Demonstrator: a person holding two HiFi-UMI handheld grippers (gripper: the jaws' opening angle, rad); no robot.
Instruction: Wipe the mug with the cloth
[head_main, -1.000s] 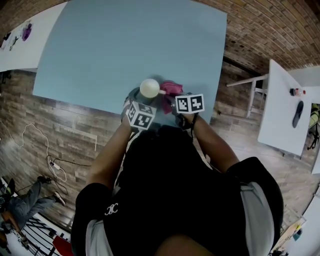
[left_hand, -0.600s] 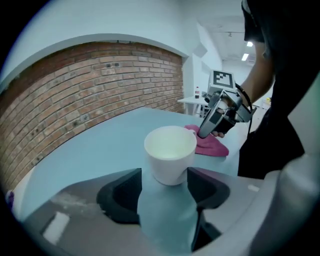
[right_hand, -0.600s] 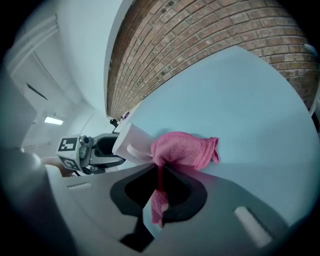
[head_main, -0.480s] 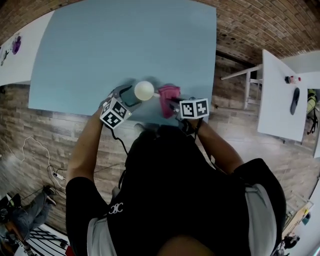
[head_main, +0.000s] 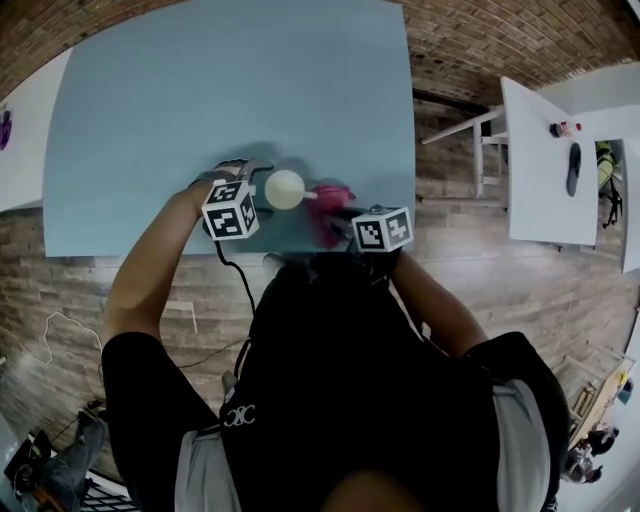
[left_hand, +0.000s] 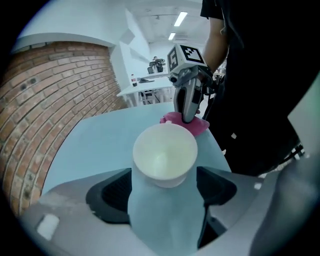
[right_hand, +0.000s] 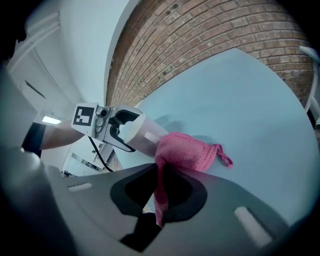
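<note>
A cream mug (head_main: 285, 189) stands near the front edge of the blue table (head_main: 200, 90). My left gripper (head_main: 260, 178) comes at it from the left. Seen from the left gripper, the mug (left_hand: 165, 155) sits between the wide-spread jaws of that gripper (left_hand: 165, 177); they have just been opening and I see no squeeze. My right gripper (head_main: 342, 220) is shut on a pink cloth (head_main: 330, 198). Seen from the right gripper (right_hand: 160, 175), the cloth (right_hand: 185, 150) bunches against the mug (right_hand: 142, 135) at its handle.
The table's front edge (head_main: 300, 248) lies right under both grippers, with brick-pattern floor beyond. A white table (head_main: 545, 180) at the right carries a small bottle (head_main: 563, 129) and a dark object (head_main: 574, 167). A black cable (head_main: 235, 275) hangs from the left gripper.
The left gripper has swung from the near side of the mug round to its left and rolled. The right gripper has shifted a little with the cloth. The mug stays in place.
</note>
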